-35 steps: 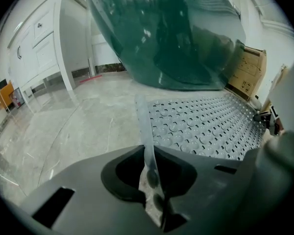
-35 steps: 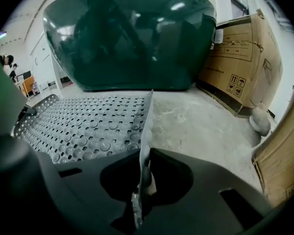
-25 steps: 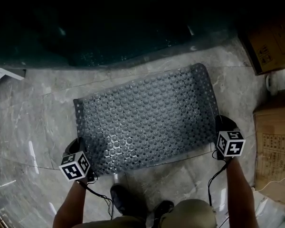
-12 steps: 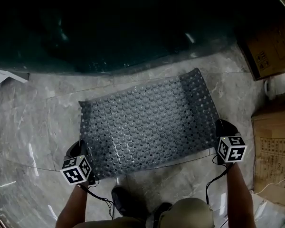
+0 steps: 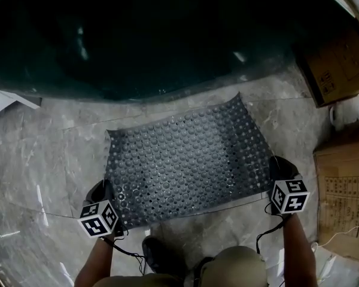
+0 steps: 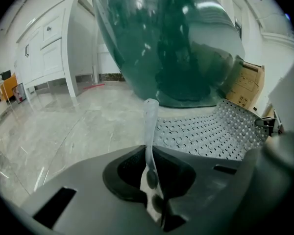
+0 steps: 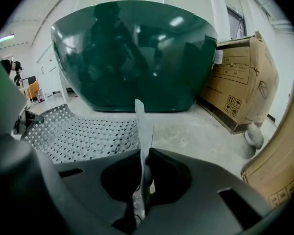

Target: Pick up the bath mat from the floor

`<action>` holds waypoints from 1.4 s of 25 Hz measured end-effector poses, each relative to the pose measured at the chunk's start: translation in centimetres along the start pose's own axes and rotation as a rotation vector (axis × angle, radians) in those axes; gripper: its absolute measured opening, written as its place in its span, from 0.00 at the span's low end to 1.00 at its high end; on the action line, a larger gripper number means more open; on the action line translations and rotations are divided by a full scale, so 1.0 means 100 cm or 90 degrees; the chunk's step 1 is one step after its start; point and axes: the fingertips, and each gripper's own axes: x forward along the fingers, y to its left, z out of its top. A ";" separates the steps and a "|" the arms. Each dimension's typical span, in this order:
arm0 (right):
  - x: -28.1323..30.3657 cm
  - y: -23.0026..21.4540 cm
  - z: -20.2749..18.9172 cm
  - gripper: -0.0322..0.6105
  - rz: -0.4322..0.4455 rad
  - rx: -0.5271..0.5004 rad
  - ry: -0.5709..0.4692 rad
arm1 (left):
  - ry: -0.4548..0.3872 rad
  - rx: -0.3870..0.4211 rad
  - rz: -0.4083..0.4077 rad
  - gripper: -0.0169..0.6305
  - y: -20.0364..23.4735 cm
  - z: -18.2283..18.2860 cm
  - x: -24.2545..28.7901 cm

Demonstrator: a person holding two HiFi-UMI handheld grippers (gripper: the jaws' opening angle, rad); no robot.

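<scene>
Over the marble floor (image 5: 36, 160), in front of the dark tub (image 5: 155, 34), I am holding the bath mat (image 5: 185, 163) by its near corners, left gripper (image 5: 107, 195) and right gripper (image 5: 281, 171) each pinching a thin edge. The mat is looking floppy, so a jerk or uneven pull risks slipping an edge free.

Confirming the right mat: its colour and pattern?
The mat is translucent grey, dotted with round studs and holes; best in head view.

Dim head view — glare, fisheye-warped gripper views.
</scene>
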 end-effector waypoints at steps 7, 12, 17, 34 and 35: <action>-0.017 0.017 0.016 0.09 0.010 -0.024 -0.013 | -0.018 0.007 -0.026 0.08 -0.014 0.014 -0.012; -0.027 0.031 0.030 0.09 0.018 -0.039 -0.024 | -0.031 0.019 -0.040 0.08 -0.024 0.023 -0.022; -0.035 0.046 0.039 0.09 0.033 -0.052 -0.034 | -0.040 0.035 -0.062 0.08 -0.040 0.031 -0.028; -0.067 0.084 0.080 0.09 0.085 -0.066 -0.093 | -0.078 0.056 -0.127 0.08 -0.074 0.067 -0.059; -0.068 0.087 0.082 0.09 0.088 -0.067 -0.096 | -0.080 0.058 -0.131 0.08 -0.076 0.069 -0.061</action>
